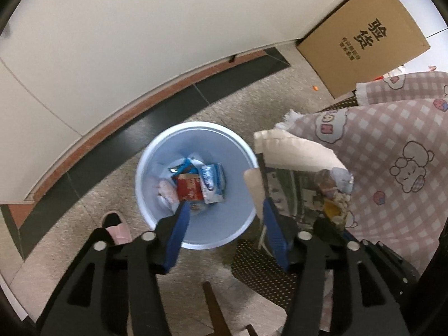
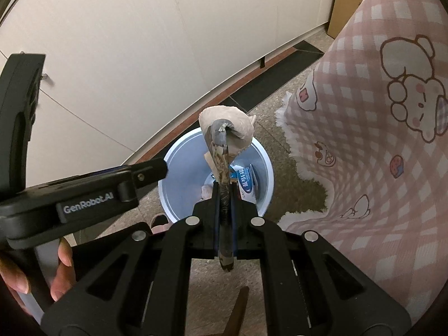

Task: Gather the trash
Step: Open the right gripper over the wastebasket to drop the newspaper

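My left claw (image 1: 224,207) hangs over the pale blue bin (image 1: 156,151), pointing steeply down, its blue pads standing apart with nothing pressed between them. One pad overlaps the bin's near rim; the other sits just beside the folded paper wad (image 1: 296,162), which rises at the bin's right edge. Whether that pad touches the paper I cannot tell. Inside the bin lie wrappers: a red packet (image 1: 189,189) in the middle and a blue-and-white packet (image 1: 212,182) right of it, with paler scraps to the left.

My right claw (image 2: 224,193) also points steeply down, closed tight on the paper wad (image 2: 228,131), which runs up between the pads and curls over the bin (image 2: 182,184) at its far rim. The other claw's black body reaches in from the left of this view, and fingers (image 2: 63,252) wrap its handle at the near left.

The bin stands on a speckled floor (image 1: 246,103) with open room around its left and far sides up to a dark tile strip and red-brown skirting below a cream wall (image 1: 140,28). On the right a pink checked cloth (image 1: 392,145) with cartoon animals crowds close to the bin. A cardboard box (image 1: 364,36) with printed characters leans at the far right. A pink slipper (image 1: 117,226) lies just left of the bin's near edge.
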Demonstrator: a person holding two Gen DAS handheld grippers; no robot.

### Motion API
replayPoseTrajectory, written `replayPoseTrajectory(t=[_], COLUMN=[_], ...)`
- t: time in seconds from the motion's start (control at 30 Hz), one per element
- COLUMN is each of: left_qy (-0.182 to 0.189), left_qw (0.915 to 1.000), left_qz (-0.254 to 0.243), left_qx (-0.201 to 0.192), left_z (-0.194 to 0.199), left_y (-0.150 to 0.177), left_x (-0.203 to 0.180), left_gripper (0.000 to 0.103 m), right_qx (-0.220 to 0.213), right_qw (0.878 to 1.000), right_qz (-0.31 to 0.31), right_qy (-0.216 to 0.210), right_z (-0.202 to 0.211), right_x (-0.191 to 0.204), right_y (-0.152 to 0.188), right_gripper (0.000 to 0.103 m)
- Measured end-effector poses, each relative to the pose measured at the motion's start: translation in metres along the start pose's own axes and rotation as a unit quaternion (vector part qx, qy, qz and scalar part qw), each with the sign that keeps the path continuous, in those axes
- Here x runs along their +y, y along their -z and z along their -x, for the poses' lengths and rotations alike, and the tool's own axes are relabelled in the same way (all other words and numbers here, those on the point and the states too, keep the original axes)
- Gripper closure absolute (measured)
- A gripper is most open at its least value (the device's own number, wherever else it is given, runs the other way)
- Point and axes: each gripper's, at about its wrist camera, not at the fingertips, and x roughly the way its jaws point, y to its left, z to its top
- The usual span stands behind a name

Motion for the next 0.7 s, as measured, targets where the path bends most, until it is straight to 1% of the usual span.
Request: replayPoseTrajectory(t=[0.13, 0.33, 0.53, 0.63, 0.7], left_qy=[-0.018, -0.071, -0.089, -0.1, -0.108], left_qw=[0.9998, 0.9973, 0.9956, 0.994, 0.9929], left_qz=[0.006, 0.009, 0.022, 0.025, 0.027], left_qx=[-0.007, -0.018, -0.024, -0.035, -0.043], left_z=[0.007, 0.012, 0.015, 0.02, 0.024], left_y=[0.004, 0.01, 0.014, 0.015, 0.015], left_x=[0.009, 0.025, 0.04, 0.044, 0.046], left_gripper=[0.039, 0.034, 0.034, 0.034, 0.031], right_qx=[0.001, 0.004, -0.001, -0.003, -0.005], right_qw=[1.0, 1.0, 1.0, 1.0, 1.0], right_qz=[0.001, 0.004, 0.009, 0.011, 0.011], right_qy=[-0.001, 0.001, 0.0, -0.001, -0.003], right_z=[0.002, -0.001, -0.007, -0.012, -0.015], right_x=[0.005, 0.013, 0.019, 0.023, 0.025], right_y=[0.001, 0.001, -0.004, -0.008, -0.01], right_gripper=[0.097, 0.097, 0.096, 0.096, 0.095])
